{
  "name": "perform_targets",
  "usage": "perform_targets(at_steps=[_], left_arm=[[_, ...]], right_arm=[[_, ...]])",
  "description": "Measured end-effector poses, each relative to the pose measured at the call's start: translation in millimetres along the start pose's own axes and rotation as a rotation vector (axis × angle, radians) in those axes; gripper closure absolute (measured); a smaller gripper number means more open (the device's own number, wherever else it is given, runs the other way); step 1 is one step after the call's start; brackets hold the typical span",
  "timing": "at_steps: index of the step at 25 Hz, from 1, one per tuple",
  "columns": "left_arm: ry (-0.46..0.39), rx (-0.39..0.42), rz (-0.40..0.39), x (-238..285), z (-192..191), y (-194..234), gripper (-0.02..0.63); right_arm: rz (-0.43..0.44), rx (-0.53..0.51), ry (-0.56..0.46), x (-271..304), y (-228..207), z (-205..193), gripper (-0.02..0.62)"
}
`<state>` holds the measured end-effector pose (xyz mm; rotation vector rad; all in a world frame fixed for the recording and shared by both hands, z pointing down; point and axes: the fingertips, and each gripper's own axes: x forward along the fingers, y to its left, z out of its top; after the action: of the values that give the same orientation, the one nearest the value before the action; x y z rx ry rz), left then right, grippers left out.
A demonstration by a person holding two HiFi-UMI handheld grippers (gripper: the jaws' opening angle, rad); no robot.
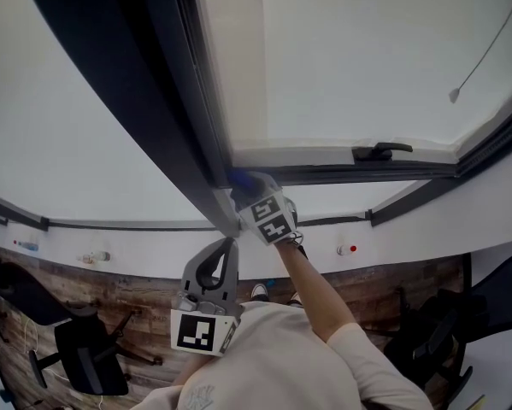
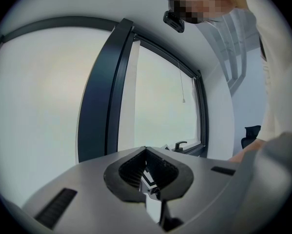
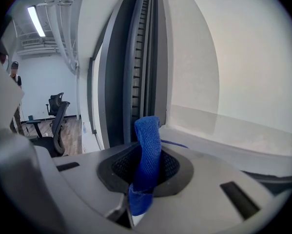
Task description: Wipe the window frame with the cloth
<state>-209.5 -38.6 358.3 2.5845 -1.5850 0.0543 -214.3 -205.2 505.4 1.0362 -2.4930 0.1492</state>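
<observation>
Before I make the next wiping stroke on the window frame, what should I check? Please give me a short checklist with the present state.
1. Cloth held by the right gripper: ok, its fingers are shut on it.
2. Enough cloth stands out past the fingers: ok.
3. Cloth touching the window frame: cannot tell; it is right at the dark post.
4. Left gripper out of the way: ok, it is lower down, shut and empty.
5. Window handle clear of the cloth: ok, it is off to the right.
</observation>
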Motion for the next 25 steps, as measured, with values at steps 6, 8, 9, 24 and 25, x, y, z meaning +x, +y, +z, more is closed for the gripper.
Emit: perform_targets(at_steps=[6, 8, 9, 24, 25], left_arm=[[0.002, 0.0, -0.009, 2, 1, -5, 0.597], [-0.001, -0.002, -0.011, 3, 1, -6, 0.597], [0.0, -0.001, -0.013, 4, 1, -7, 0.597], [0.0, -0.006, -0.058, 18, 1, -31, 0.597], [0.0, -0.006, -0.061, 19, 1, -33, 0.597]], right_arm=[[-0.005, 0.009, 0.0, -5, -7, -2, 0.535], [-0.011, 0.013, -0.003, -8, -10, -3, 0.535], [-0.014, 0.015, -0.004, -9, -12, -4, 0.535], [-0.056, 0.044, -0.014, -34, -41, -16, 0.535], [-0.058, 0.046, -0.015, -36, -43, -16, 0.535]])
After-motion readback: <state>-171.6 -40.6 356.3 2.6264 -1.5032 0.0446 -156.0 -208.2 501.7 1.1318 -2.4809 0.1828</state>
